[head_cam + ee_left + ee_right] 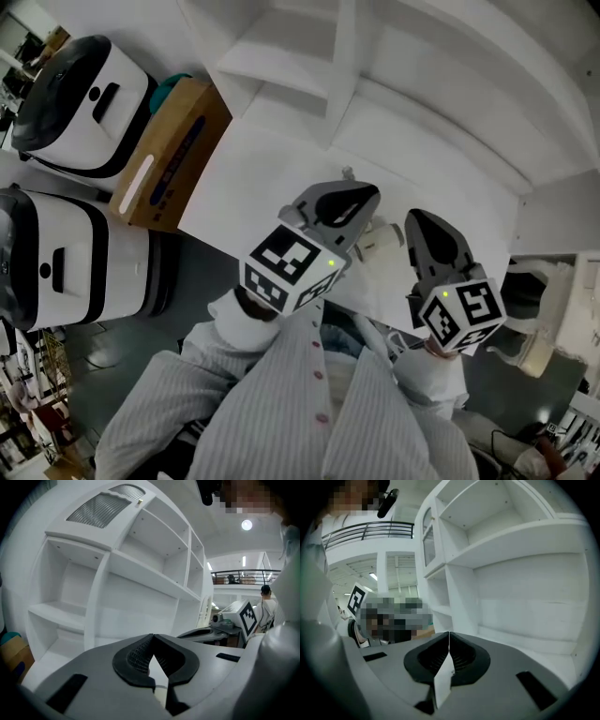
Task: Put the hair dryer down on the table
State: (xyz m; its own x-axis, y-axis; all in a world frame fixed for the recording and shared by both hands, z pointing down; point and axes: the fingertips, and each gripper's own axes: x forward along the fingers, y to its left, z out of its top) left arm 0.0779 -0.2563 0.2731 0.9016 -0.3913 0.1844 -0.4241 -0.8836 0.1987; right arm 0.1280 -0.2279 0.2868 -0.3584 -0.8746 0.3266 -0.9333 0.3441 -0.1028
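Both grippers are held high and close to my head above the white table [253,178]. My left gripper [361,194] is shut with nothing in it; in the left gripper view [152,637] its tips meet in front of the shelves. My right gripper [415,217] is shut and empty too, its pads closed together in the right gripper view [449,633]. Between and below them a white rounded object [378,242], apparently the hair dryer, lies on the table near its front edge. The grippers hide most of it, and neither touches it.
A white shelf unit [309,56] stands along the back of the table. A cardboard box [173,150] sits at the table's left end. Two white-and-black machines [84,103] [56,262] stand on the floor at left, and white equipment [544,319] at right.
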